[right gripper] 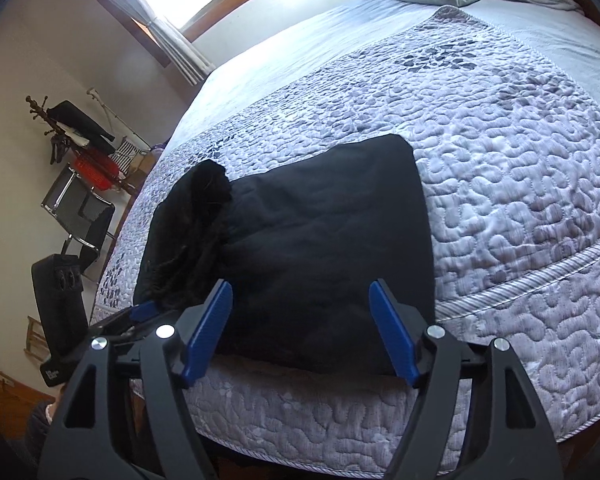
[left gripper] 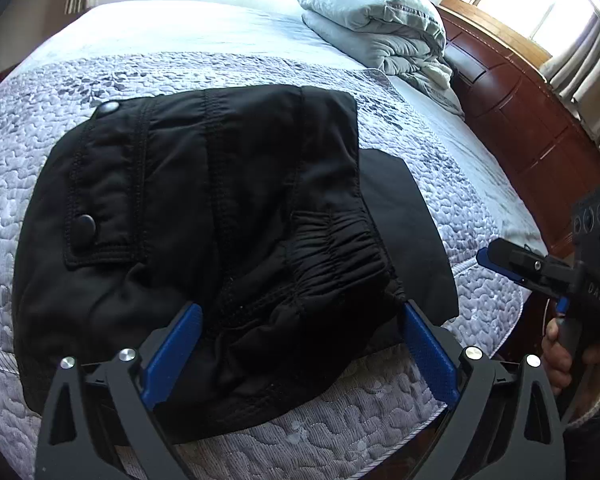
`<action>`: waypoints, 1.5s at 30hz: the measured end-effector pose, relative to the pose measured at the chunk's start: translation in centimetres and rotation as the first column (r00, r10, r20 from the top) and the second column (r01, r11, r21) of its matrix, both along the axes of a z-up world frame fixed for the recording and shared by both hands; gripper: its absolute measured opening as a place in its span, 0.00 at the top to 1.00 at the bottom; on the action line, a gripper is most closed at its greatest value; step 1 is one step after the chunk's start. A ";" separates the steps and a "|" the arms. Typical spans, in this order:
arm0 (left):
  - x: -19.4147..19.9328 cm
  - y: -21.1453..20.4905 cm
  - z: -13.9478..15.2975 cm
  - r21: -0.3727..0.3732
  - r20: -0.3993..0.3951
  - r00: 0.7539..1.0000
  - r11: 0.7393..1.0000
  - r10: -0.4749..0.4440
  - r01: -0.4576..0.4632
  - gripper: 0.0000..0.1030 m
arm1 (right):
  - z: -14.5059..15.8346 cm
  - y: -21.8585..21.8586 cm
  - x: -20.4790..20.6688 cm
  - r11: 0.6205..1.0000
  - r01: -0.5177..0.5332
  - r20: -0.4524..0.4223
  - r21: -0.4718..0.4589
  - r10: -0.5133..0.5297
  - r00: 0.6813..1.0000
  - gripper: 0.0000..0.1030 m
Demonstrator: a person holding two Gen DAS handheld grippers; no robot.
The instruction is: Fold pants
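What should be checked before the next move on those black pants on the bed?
1. Left gripper jaws open, nothing pinched: ok.
2. Right gripper jaws open, free of cloth: ok.
3. Black padded pants folded into a compact bundle: ok.
4. Bundle fully on the grey quilted bedspread, not hanging over its edge: ok.
5. Top layer squared with the layer beneath: not ok, the lower layer sticks out on one side.
6. Fold smooth: not ok, the elastic waistband is bunched.

Bedspread [right gripper: 520, 184] bare at 1–3 o'clock of pants [right gripper: 300, 248]; folded duvet [left gripper: 376, 36] blocks 1 o'clock, headboard [left gripper: 532, 120] at 3.
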State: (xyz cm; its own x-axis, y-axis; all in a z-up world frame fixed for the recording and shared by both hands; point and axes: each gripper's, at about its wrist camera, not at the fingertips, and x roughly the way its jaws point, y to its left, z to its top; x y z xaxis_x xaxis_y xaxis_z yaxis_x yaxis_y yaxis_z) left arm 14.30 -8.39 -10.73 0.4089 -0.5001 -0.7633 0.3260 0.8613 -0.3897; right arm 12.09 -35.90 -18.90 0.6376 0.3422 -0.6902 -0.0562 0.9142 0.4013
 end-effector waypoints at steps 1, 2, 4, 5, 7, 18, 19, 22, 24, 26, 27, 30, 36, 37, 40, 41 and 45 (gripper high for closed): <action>-0.2 0.0 0.1 -0.004 0.004 1.000 1.000 -0.004 0.004 0.04 | -0.1 0.1 0.1 1.000 -0.003 -0.003 0.007 0.003 1.000 0.30; -0.4 0.3 0.2 -0.020 0.003 1.000 1.000 -0.003 0.003 0.04 | -0.1 0.3 0.2 1.000 -0.008 -0.007 0.017 0.008 1.000 0.29; -0.5 0.9 0.5 -0.066 -0.014 1.000 0.998 0.011 -0.012 0.04 | -0.3 0.5 0.5 0.999 -0.016 -0.016 0.037 0.017 1.000 0.28; -0.7 1.5 0.7 -0.097 -0.029 0.999 0.995 0.018 -0.021 0.04 | -0.3 0.6 0.6 0.999 -0.018 -0.019 0.046 0.019 1.000 0.27; -1.1 3.0 1.0 -0.171 -0.069 0.997 0.985 0.026 -0.037 0.04 | -0.3 0.9 0.8 0.997 -0.021 -0.022 0.075 0.023 0.999 0.25; -3.8 16.0 0.9 -0.209 -0.072 0.941 0.918 0.330 -0.338 0.04 | -1.4 3.7 3.7 0.954 -0.096 -0.080 0.283 0.123 0.989 0.19; -3.8 16.9 0.5 -0.186 -0.080 0.931 0.912 0.357 -0.366 0.04 | -1.7 4.1 4.2 0.948 -0.101 -0.094 0.303 0.135 0.986 0.18; -4.4 19.1 -0.6 -0.201 -0.120 0.905 0.883 0.408 -0.425 0.04 | -2.9 4.7 5.0 0.931 -0.093 -0.133 0.352 0.148 0.980 0.16; -4.7 20.0 -1.2 -0.209 -0.140 0.893 0.869 0.427 -0.448 0.04 | -3.7 4.8 5.5 0.916 -0.077 -0.159 0.394 0.150 0.976 0.16; -4.9 20.6 -1.8 -0.215 -0.153 0.890 0.865 0.429 -0.454 0.04 | -4.3 4.8 5.6 0.904 -0.066 -0.168 0.422 0.149 0.974 0.16; -5.0 20.6 -2.1 -0.214 -0.158 0.889 0.864 0.430 -0.456 0.04 | -4.5 4.8 5.7 0.898 -0.063 -0.170 0.435 0.151 0.974 0.16; -4.8 20.4 -2.9 -0.219 -0.178 0.890 0.865 0.420 -0.452 0.04 | -4.8 5.1 6.2 0.878 -0.075 -0.173 0.473 0.176 0.969 0.15; -3.9 19.8 -4.3 -0.218 -0.211 0.894 0.872 0.396 -0.438 0.04 | -4.9 6.8 8.0 0.881 -0.111 -0.202 0.460 0.225 0.953 0.13; -3.8 19.7 -4.4 -0.223 -0.219 0.894 0.872 0.390 -0.435 0.04 | -4.9 7.2 8.3 0.879 -0.117 -0.206 0.462 0.235 0.950 0.13; -3.7 19.3 -4.7 -0.223 -0.228 0.898 0.877 0.377 -0.425 0.04 | -5.0 8.1 9.4 0.873 -0.127 -0.214 0.471 0.253 0.944 0.12; -3.7 19.3 -4.8 -0.224 -0.230 0.898 0.878 0.374 -0.423 0.04 | -5.1 8.3 9.6 0.870 -0.132 -0.216 0.475 0.261 0.941 0.12; -3.7 19.4 -5.2 -0.225 -0.252 0.894 0.876 0.371 -0.427 0.04 | -5.3 9.4 10.2 0.870 -0.146 -0.216 0.470 0.274 0.937 0.12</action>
State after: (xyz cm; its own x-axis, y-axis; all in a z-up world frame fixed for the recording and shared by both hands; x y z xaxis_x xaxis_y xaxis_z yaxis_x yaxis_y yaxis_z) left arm 10.64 11.00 -15.89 0.4746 -0.5218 -0.7088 -0.1296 0.7551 -0.6427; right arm 22.30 -26.51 -24.24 0.3290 0.7548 -0.5675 -0.0591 0.6163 0.7853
